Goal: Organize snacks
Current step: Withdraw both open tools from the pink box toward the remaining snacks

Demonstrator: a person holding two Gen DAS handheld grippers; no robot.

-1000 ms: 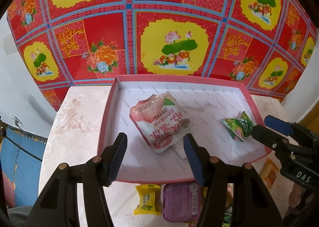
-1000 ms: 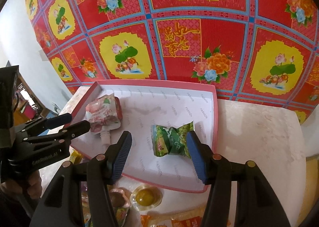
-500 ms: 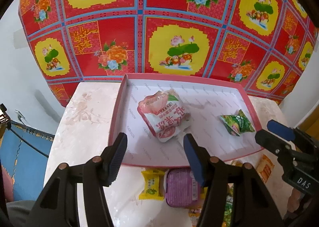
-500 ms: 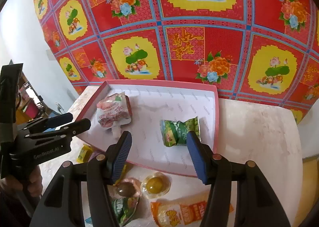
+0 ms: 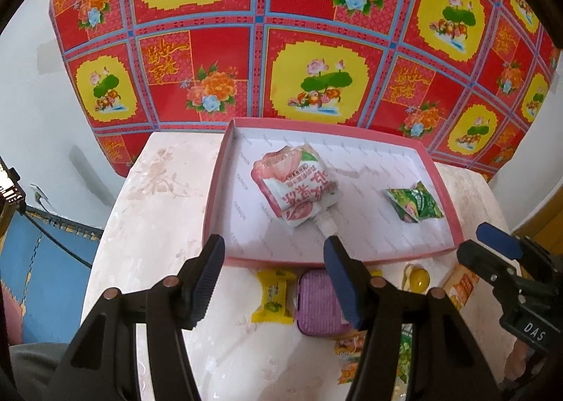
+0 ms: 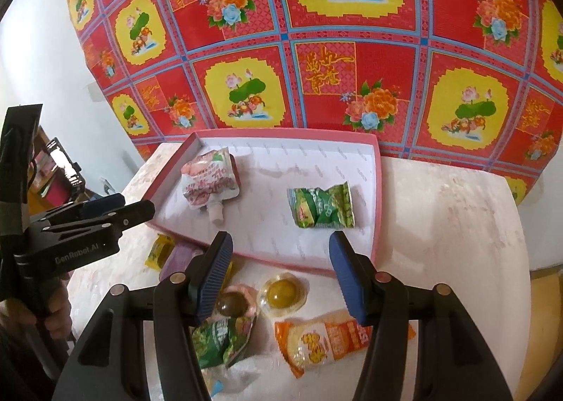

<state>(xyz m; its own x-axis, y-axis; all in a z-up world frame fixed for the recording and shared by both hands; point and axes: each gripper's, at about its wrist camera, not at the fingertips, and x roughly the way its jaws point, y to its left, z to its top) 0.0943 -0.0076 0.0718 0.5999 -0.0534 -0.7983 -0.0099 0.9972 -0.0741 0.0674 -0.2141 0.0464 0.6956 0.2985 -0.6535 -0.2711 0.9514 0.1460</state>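
A pink-rimmed white tray (image 5: 218, 196) (image 6: 376, 196) sits on the marble table. In it lie a pink spouted pouch (image 5: 297, 189) (image 6: 209, 182) and a green packet (image 5: 415, 205) (image 6: 322, 205). My left gripper (image 5: 274, 277) is open and empty, above the table just in front of the tray, over a yellow candy (image 5: 273, 297) and a purple box (image 5: 318, 306). My right gripper (image 6: 279, 276) is open and empty, over two jelly cups (image 6: 283, 293), an orange packet (image 6: 327, 339) and a green packet (image 6: 220, 339).
A red and yellow patterned cloth (image 5: 316, 49) hangs behind the table. The marble table top (image 6: 450, 225) stretches right of the tray. The other gripper shows at the edge of each view (image 5: 506, 267) (image 6: 88, 225). A blue mat (image 5: 45, 260) lies on the floor at left.
Both grippers have drawn back from the tray toward the table's front edge, still open. The pouch and green packet stay in the tray. More loose snacks have come into view.
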